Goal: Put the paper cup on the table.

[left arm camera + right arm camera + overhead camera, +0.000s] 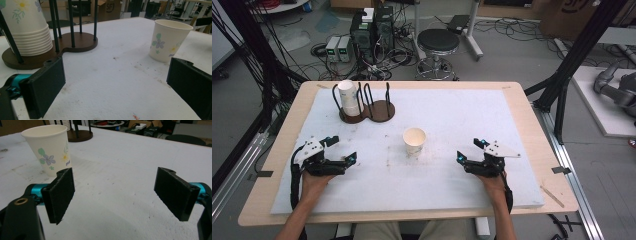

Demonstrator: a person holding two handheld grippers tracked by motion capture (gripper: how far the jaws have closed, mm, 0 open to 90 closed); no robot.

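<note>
A single paper cup [414, 139] with a flower print stands upright on the white mat, mouth up, also seen as the cup [169, 40] and the cup [49, 148]. A stack of upside-down paper cups [349, 97] fills the left ring of a dark wooden two-ring holder [381, 111] with black upright rods, the stack [27, 27] close in the left gripper view. My left gripper [343, 149] rests open on the mat left of the cup. My right gripper [468, 149] rests open to the cup's right. Nothing lies between either pair of jaws.
The white mat [452, 115] covers most of the wooden table [532, 125]. The holder's right ring [80, 42] is empty. Beyond the table's far edge stand a black stool [438, 42], computer boxes [372, 30] and tangled cables on the floor.
</note>
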